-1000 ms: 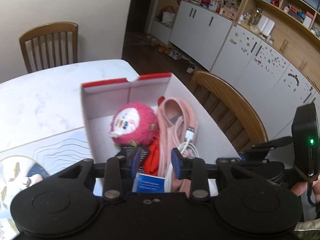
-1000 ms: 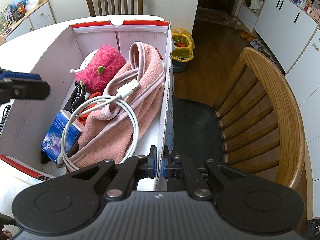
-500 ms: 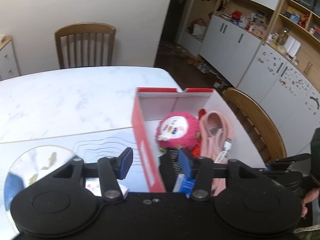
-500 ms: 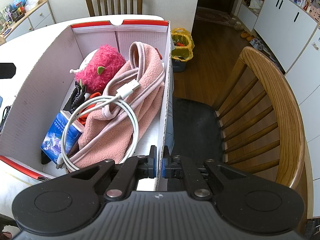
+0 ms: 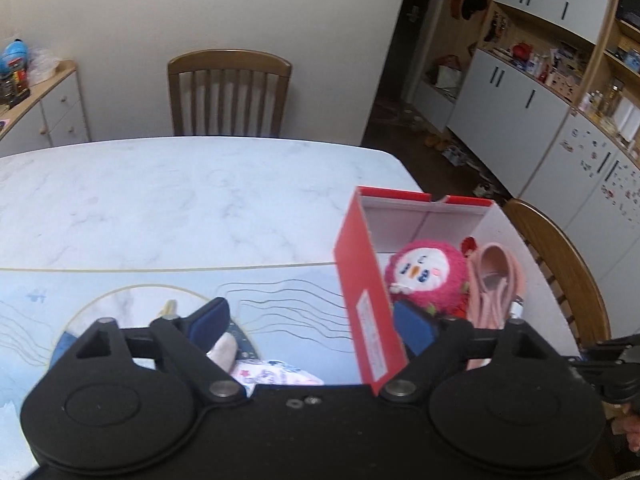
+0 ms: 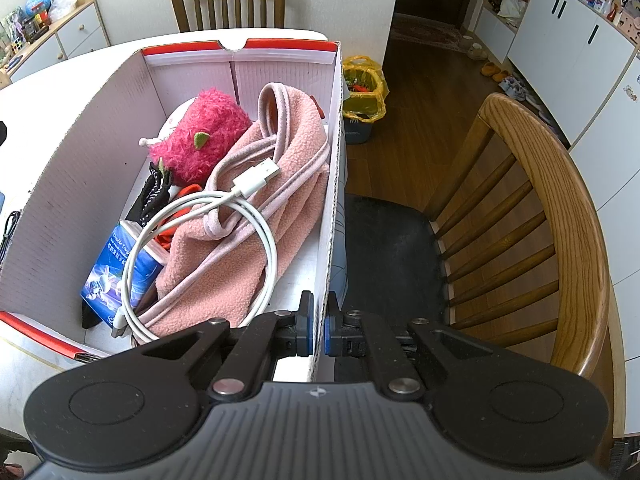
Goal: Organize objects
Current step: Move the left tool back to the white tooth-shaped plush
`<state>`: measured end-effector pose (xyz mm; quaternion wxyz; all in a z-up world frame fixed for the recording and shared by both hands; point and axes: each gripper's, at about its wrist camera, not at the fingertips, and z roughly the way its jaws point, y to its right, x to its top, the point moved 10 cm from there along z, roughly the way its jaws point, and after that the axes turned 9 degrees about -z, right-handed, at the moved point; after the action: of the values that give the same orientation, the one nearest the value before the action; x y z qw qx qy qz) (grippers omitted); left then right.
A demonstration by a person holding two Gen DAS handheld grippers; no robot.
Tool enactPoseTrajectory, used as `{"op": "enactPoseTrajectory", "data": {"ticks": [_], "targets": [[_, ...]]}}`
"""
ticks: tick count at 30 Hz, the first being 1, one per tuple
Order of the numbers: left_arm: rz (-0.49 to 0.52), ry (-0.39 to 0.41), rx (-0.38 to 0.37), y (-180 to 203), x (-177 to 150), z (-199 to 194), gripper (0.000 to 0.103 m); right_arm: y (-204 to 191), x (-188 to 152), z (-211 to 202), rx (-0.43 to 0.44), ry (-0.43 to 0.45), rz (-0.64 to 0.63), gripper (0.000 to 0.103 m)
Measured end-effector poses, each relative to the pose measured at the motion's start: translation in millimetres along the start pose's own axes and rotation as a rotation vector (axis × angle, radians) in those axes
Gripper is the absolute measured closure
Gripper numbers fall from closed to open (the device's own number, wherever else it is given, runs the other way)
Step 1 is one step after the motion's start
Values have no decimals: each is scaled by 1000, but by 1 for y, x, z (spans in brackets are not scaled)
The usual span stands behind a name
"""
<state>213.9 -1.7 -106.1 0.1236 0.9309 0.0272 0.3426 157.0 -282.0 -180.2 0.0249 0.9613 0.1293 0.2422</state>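
The left tongs [image 5: 312, 326] stand wide, their jaws having just been opening; the box's red side wall rises between them, one blue pad outside it over the bench [image 5: 180, 200] and the other inside, and neither pad presses on it. Below the left pad a pale, patterned soft thing [image 5: 256, 368] lies on the bench, mostly hidden by the tongs' body, so what it is cannot be told. The red-and-white box [image 6: 80, 168] sits at the bench's right edge beside a wooden chair [image 6: 560, 208]. Inside, from left to right, lie a blue packet [image 6: 116, 268] half covered by a coiled white cable [image 6: 200, 240], a black striped item [image 6: 154, 196] too buried to identify, a pink plush toy [image 6: 200, 140] and a folded pink fleece [image 6: 272, 200]; something orange shows only as a scrap under the cable. The right tongs [image 6: 318, 326] are clamped on the box's right wall, the near end of which is cut off behind them.
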Motion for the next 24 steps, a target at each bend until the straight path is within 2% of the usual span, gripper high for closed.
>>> {"op": "enactPoseTrajectory", "data": {"ticks": [1, 4, 11, 16, 24], "targets": [[-4, 1, 11, -4, 0, 1, 6, 0, 0, 0, 0, 0, 0, 98], [-27, 1, 36, -15, 0, 5, 3, 0, 0, 0, 0, 0, 1, 98], [-81, -31, 84, -44, -12, 25, 2, 0, 0, 0, 0, 0, 0, 99], [-84, -59, 120, -61, -27, 41, 2, 0, 0, 0, 0, 0, 0, 99], [-95, -81, 133, -77, -40, 64, 2, -1, 0, -1, -2, -1, -2, 99]]}}
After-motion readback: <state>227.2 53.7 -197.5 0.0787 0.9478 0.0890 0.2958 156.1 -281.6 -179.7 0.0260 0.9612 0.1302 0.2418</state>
